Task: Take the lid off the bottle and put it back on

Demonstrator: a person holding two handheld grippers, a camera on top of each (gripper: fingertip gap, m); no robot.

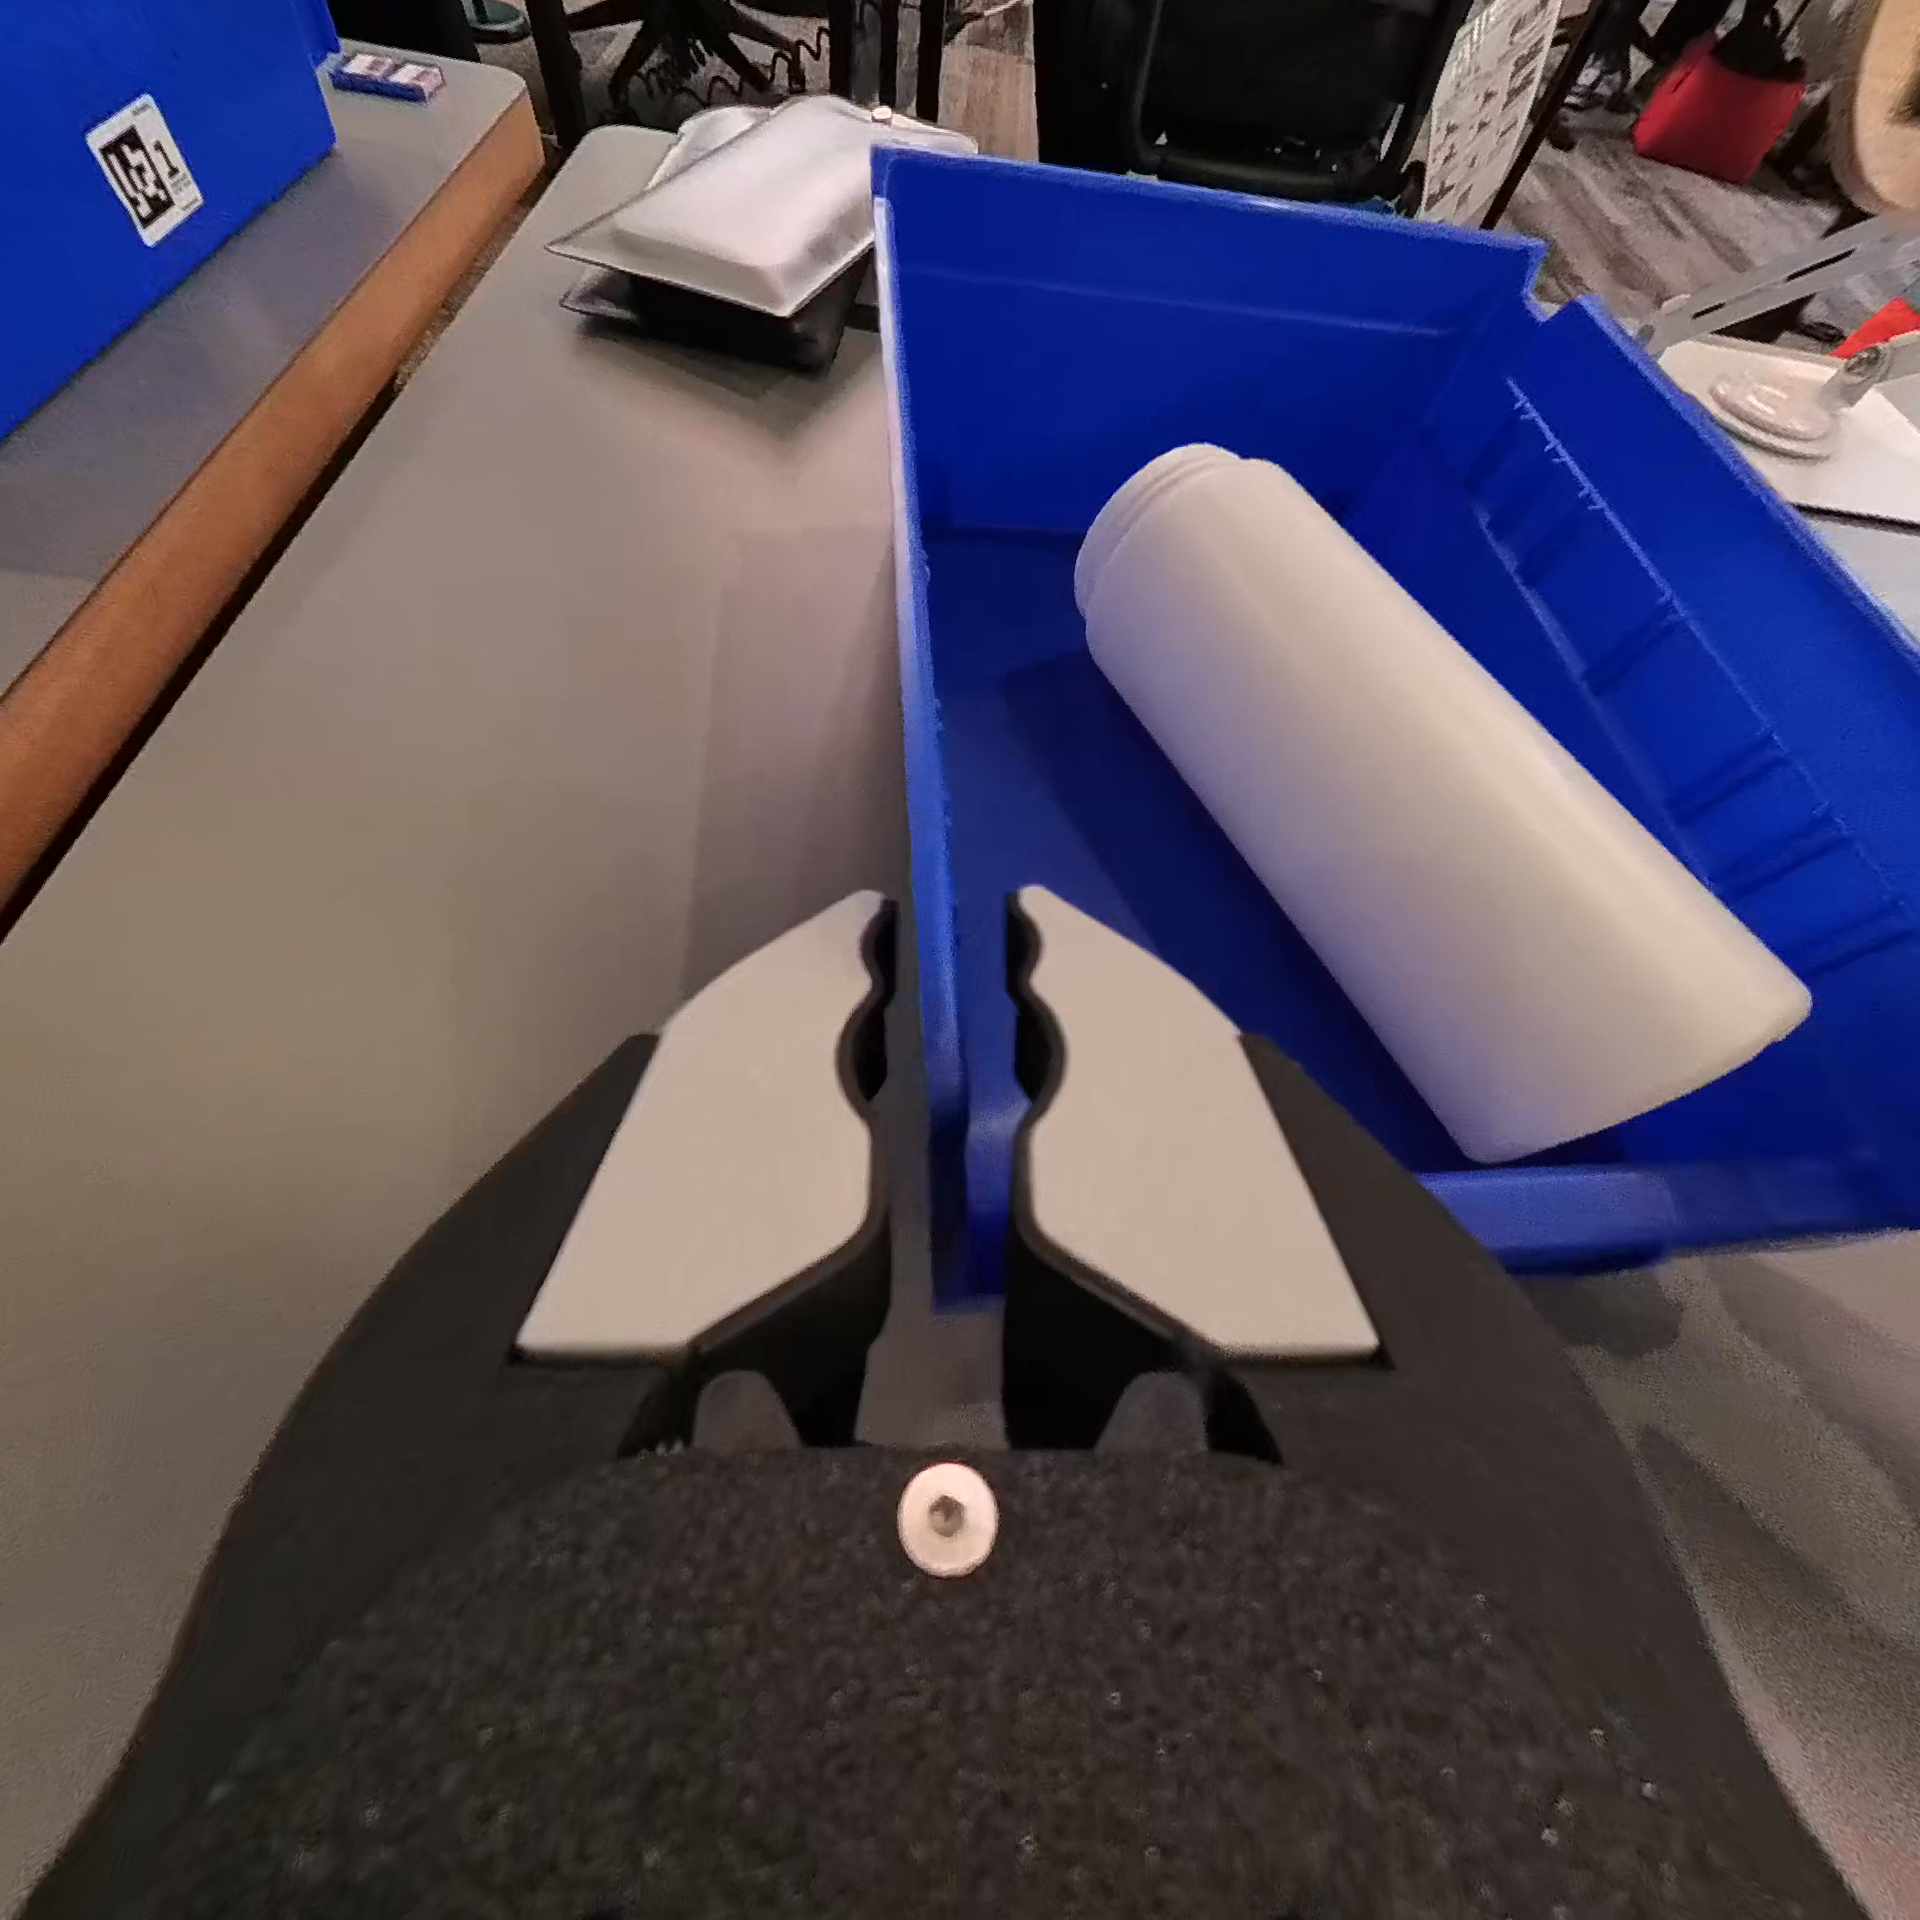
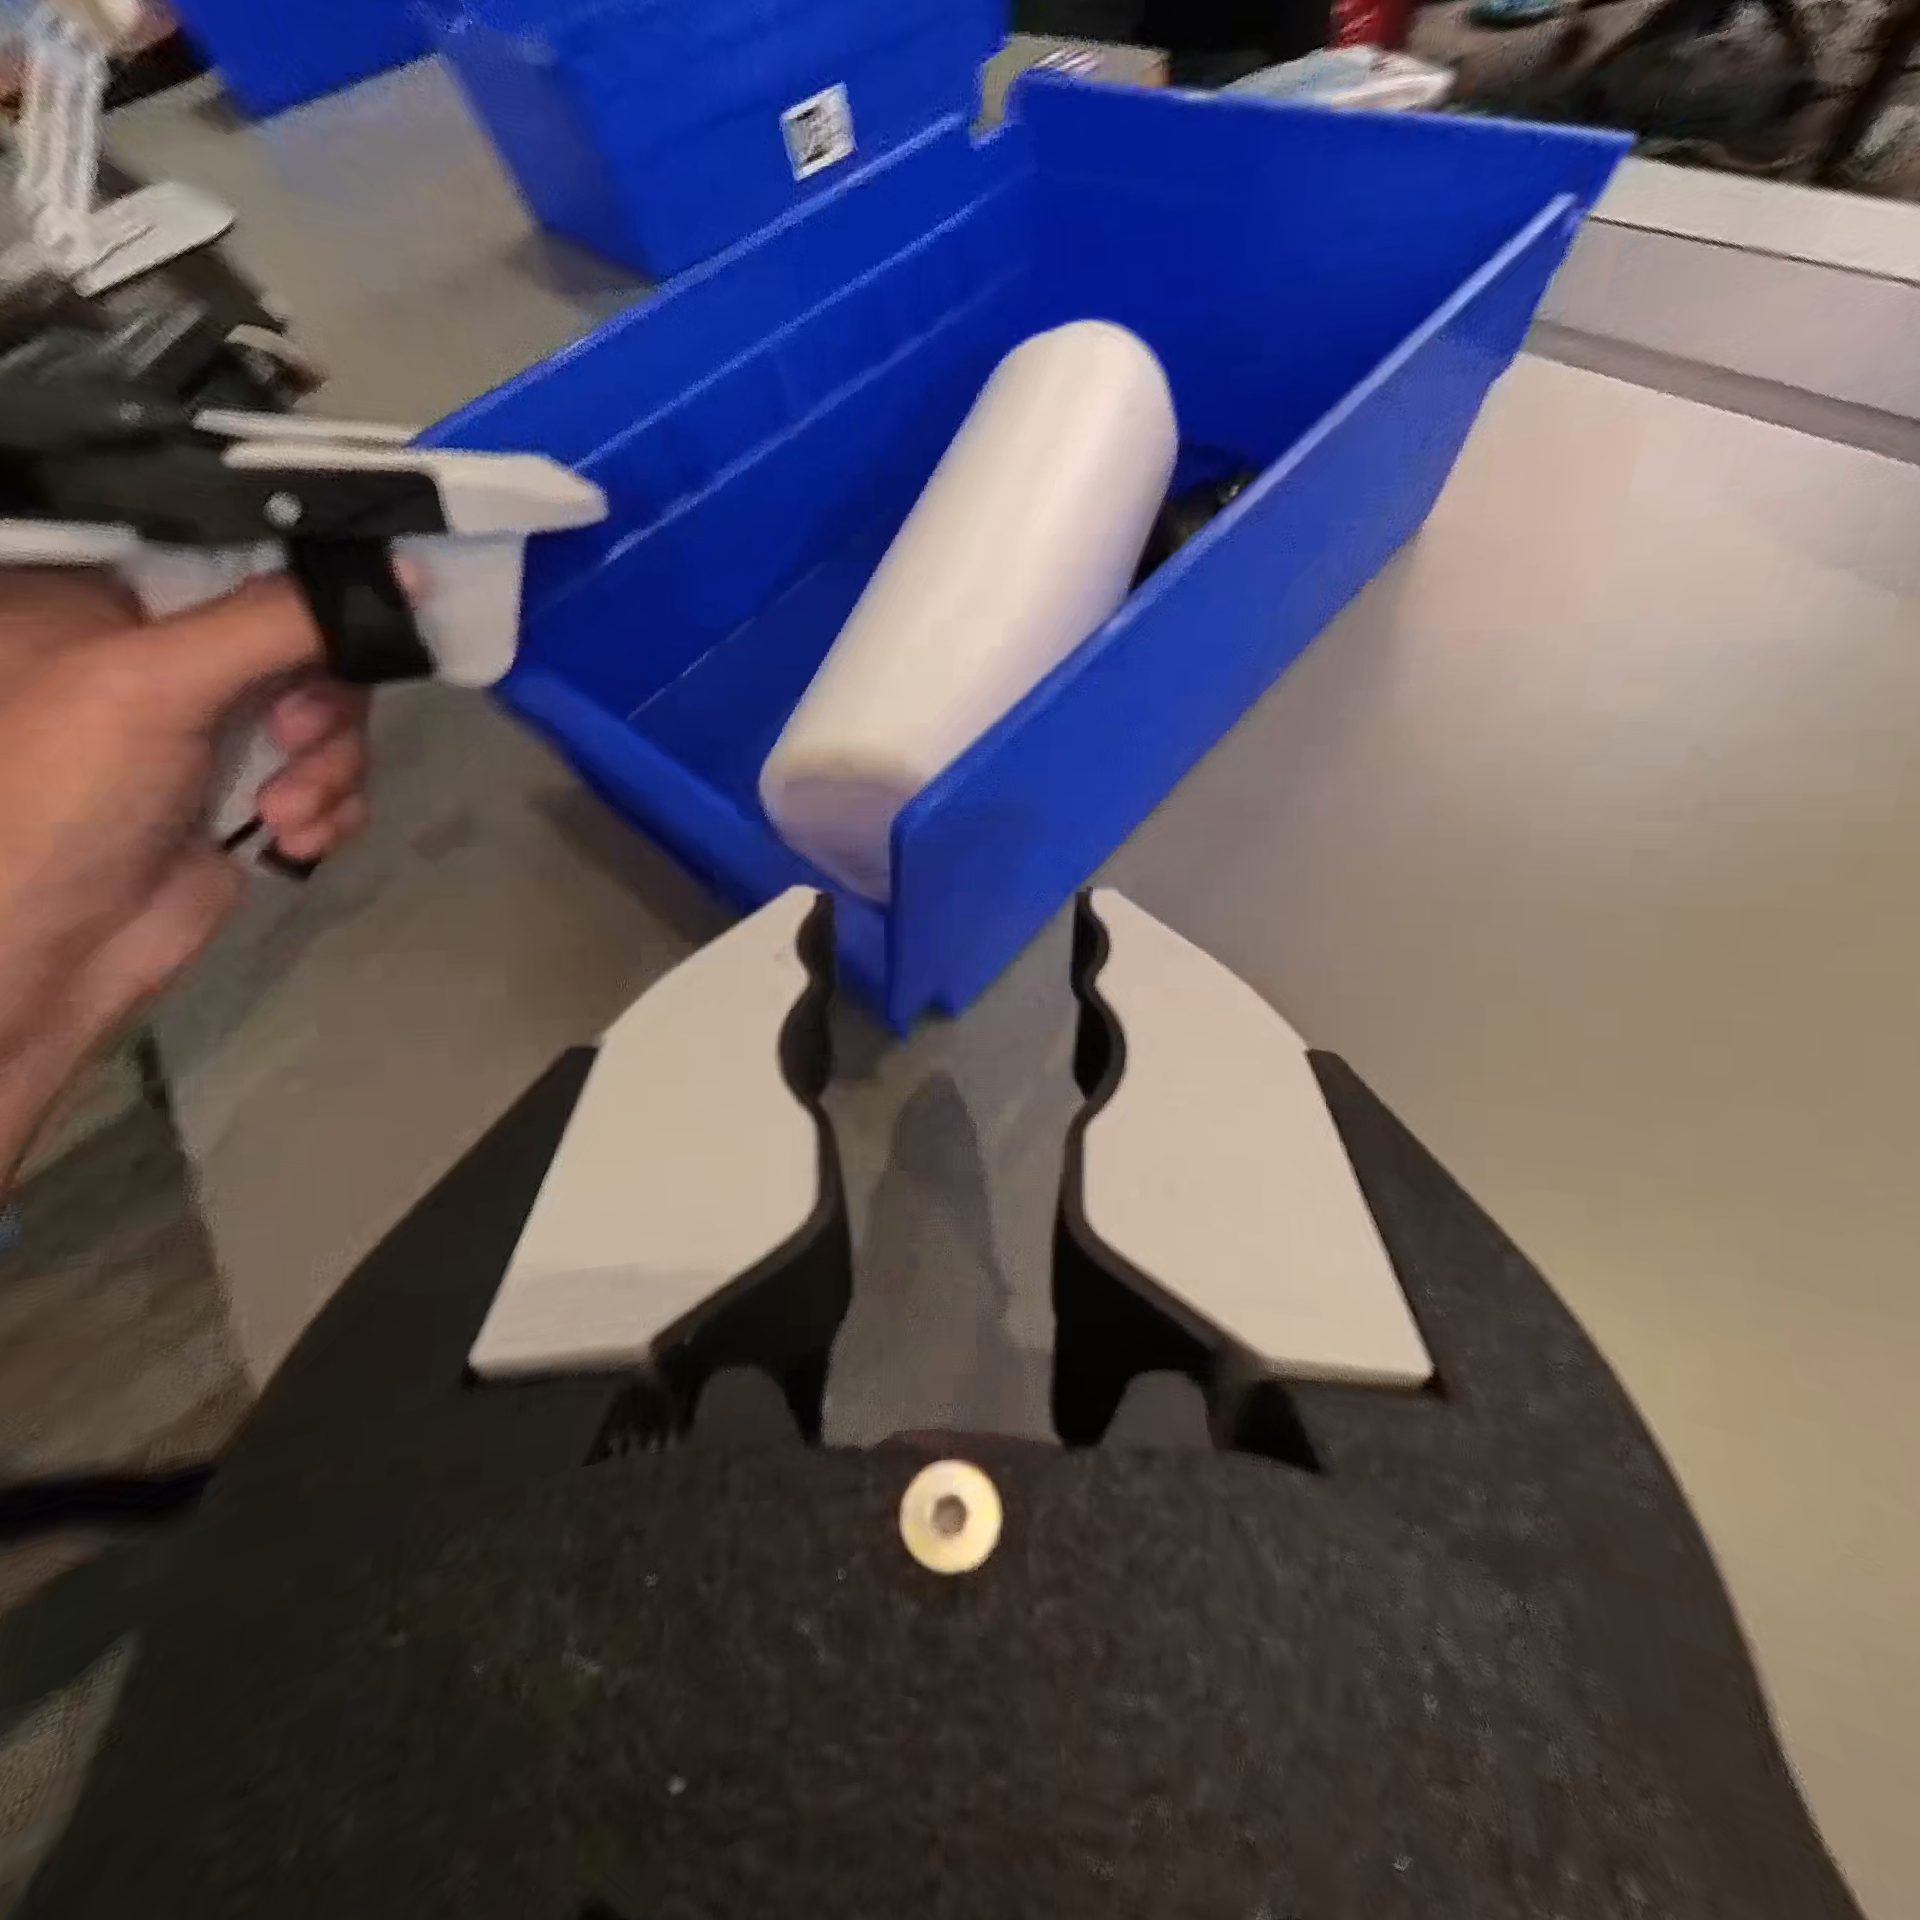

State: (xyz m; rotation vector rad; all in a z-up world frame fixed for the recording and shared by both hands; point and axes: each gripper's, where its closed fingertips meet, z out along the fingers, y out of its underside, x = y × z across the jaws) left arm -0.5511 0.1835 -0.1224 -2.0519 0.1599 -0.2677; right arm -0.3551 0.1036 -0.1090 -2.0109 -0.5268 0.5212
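A white bottle (image 1: 1403,790) lies on its side in a blue bin (image 1: 1143,343) on the grey table. Its far end shows a bare threaded neck. My left gripper (image 1: 948,904) is a little open and straddles the bin's near left wall; the wall stands between the pads with a gap on the right side. My right gripper (image 2: 951,906) is open and empty, with the bin's (image 2: 1195,665) near corner just ahead of its fingertips, untouched. The bottle (image 2: 987,582) rests with its base on the bin's low front edge. The left gripper (image 2: 509,561) also shows at the bin's left side.
Another blue bin with a square tag (image 1: 156,156) stands at the far left. A black tray with a silvery lid (image 1: 727,229) sits behind the bin. More blue bins (image 2: 675,135) stand at the back. A hand (image 2: 125,748) holds the left gripper. Something dark (image 2: 1205,499) lies past the bottle's far end.
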